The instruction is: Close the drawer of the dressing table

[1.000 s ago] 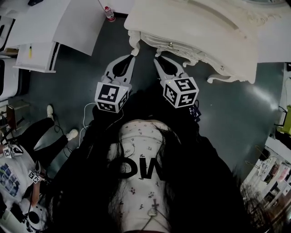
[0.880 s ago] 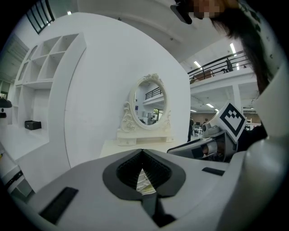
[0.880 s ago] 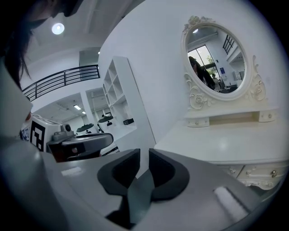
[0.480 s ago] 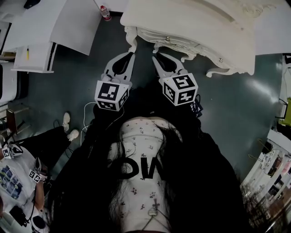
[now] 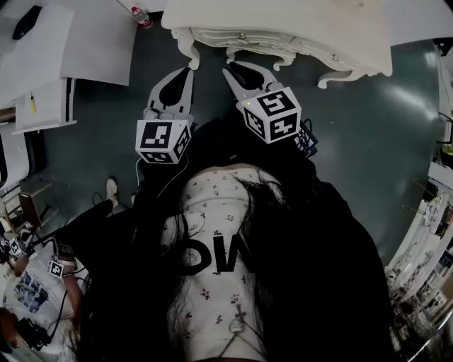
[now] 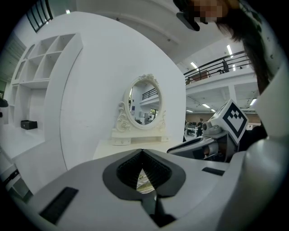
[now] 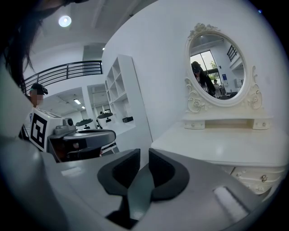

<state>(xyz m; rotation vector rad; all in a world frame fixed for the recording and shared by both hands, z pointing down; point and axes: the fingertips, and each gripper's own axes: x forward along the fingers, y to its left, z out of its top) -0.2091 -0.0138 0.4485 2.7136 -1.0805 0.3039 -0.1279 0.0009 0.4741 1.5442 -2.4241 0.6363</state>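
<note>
Dressing table point(image 5: 297, 18) was observed with its drawer point(image 5: 244, 37) apparently flush in the table front. Left gripper point(image 5: 188, 69) was near the table's corner leg, jaws together, empty. Right gripper point(image 5: 228, 68) was before the drawer front, jaws narrowly apart, empty

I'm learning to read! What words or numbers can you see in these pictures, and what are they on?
"OW": big dark letters on the person's shirt, as the head view shows them; hair hides any more.
Marker cubes: square patterns only, no words.
Bottle label: too small to read.
</note>
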